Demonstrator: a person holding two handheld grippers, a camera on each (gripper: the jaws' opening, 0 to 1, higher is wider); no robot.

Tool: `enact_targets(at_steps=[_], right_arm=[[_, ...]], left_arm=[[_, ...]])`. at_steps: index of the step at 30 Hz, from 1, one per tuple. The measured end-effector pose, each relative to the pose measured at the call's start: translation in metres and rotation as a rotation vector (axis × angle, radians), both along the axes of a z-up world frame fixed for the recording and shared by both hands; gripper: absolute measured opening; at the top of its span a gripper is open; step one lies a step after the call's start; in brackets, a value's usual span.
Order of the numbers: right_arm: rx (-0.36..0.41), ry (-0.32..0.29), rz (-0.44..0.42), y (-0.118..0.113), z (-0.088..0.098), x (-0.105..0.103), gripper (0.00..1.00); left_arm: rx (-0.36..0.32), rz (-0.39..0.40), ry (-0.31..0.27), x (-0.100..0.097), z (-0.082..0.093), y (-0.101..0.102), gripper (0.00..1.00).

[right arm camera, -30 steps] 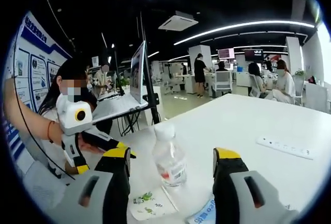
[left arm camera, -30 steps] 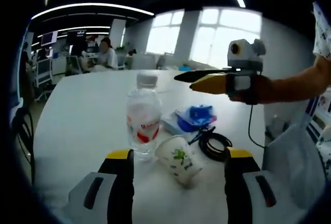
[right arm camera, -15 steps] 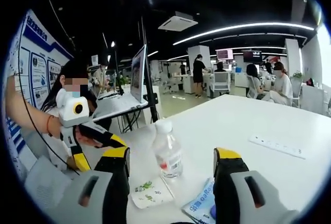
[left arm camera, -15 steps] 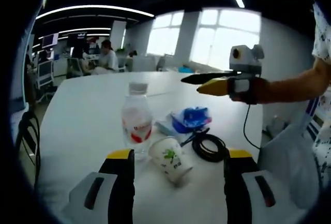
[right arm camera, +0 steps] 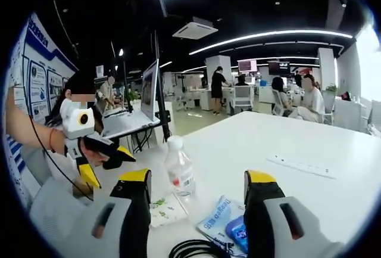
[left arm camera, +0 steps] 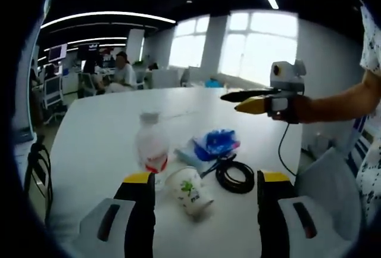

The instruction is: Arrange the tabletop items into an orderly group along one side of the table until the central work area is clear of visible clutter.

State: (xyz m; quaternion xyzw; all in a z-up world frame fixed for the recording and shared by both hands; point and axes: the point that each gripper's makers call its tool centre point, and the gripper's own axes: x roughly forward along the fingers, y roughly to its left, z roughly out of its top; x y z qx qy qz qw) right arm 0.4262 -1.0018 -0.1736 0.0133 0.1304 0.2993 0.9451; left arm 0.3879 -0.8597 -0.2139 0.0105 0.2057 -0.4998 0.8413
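Both cameras pulled back, cup (left arm camera: 189, 189) tipped, bottle (left arm camera: 152, 148) upright

I'm holding my left gripper (left arm camera: 202, 182) level with its fingers (left arm camera: 140, 210) spread wide and nothing between them. My right gripper (right arm camera: 197, 179) is likewise gaping, fingers (right arm camera: 257, 210) parted, my bare right forearm (left arm camera: 336, 103) stretching out behind it.

I see a white table (left arm camera: 89, 133) carrying a small cluster. Taking the clear water bottle (left arm camera: 152, 146) as landmark: a paper cup (left arm camera: 189, 190) lies tipped just beside it, a blue packet (left arm camera: 215, 142) sits near it, a black coiled cable (left arm camera: 235, 176) past the cup. A white power strip (right arm camera: 302, 166) lies well apart.
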Motion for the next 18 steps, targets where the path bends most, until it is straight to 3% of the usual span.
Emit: enact_targets(at_steps=[18], right_arm=[[-0.004,-0.022,-0.14,-0.081,0.008,-0.025,0.59]], left_arm=[[0.001,-0.046,-0.045,-0.015,0.021,-0.051,0.65]])
